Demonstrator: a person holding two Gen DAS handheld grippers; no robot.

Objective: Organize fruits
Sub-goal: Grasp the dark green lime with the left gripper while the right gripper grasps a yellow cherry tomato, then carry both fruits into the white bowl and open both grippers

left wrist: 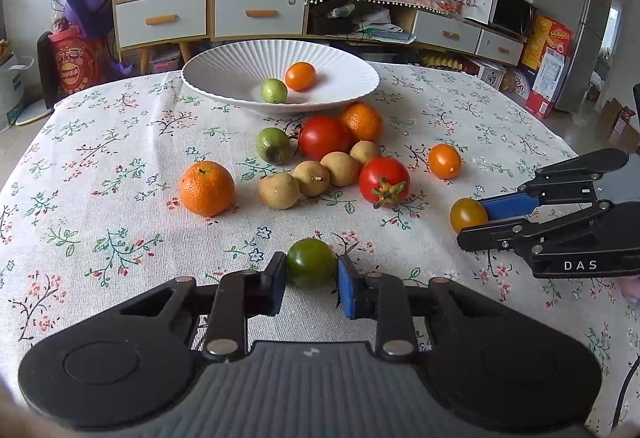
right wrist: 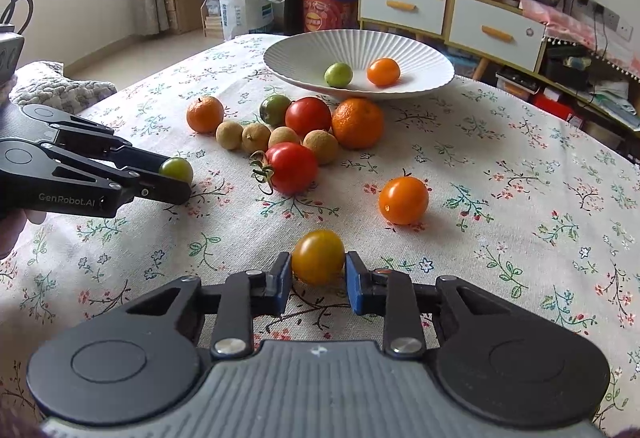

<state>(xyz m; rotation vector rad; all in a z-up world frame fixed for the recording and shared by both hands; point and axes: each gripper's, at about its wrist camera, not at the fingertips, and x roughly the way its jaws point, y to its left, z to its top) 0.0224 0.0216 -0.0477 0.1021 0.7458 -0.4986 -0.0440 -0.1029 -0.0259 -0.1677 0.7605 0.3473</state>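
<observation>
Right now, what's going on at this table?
A person is sorting fruit with two handheld grippers. The left gripper has its pads against a small green tomato, and the right gripper is closed around a small yellow-orange tomato; both fruits sit low at the floral tablecloth. The white ribbed bowl holds only a small green fruit and a small orange tomato. Mandarins, red tomatoes and brown longans remain clustered on the cloth.

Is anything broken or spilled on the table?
Nothing looks broken or spilled. The only mess: most fruit lies loose on the tablecloth, while the white bowl holds just two. Each gripper grips one small tomato.
</observation>
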